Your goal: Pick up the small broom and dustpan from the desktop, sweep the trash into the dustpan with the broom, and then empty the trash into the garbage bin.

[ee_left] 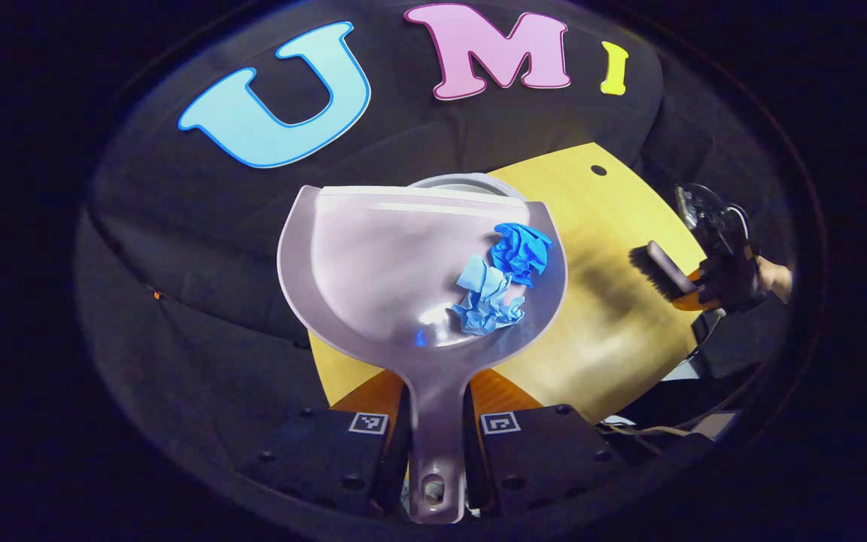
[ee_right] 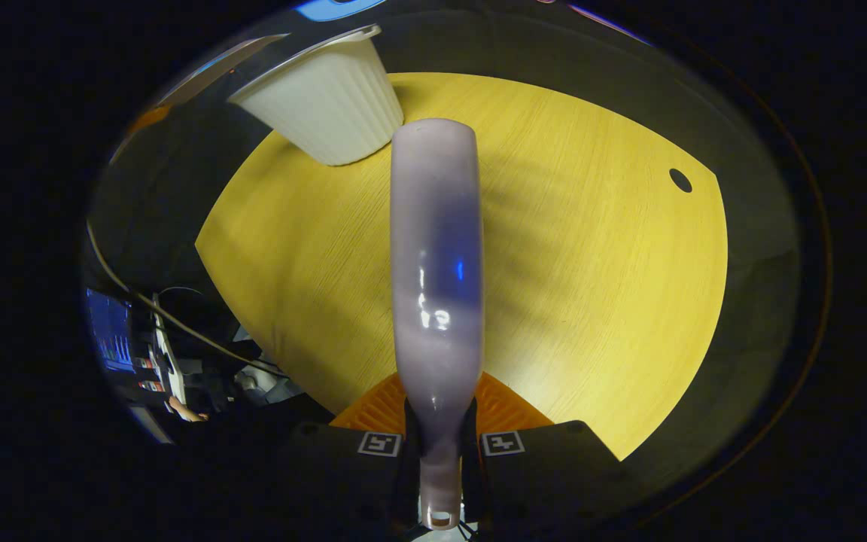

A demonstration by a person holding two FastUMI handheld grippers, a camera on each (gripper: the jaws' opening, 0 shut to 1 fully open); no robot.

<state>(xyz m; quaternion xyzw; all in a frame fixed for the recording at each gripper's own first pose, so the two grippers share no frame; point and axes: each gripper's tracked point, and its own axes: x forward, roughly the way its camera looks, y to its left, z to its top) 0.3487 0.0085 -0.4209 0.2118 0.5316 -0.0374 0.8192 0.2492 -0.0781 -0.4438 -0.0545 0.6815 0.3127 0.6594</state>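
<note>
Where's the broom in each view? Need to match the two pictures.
Left gripper view: the broom is at far right, beyond the dustpan, over the desktop.
Right gripper view: the broom runs up the middle, its handle clamped in the right tool.
Shared landmark: the dark hole in the desktop, at upper right here too.

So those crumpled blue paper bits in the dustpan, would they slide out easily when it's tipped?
Probably. The blue paper scraps look crumpled and loose, so likely very light. The dustpan held in the left tongs looks smooth and glossy, so they should slide rather than stick. Being so light, they might also bounce or drift past the white bin.
</note>
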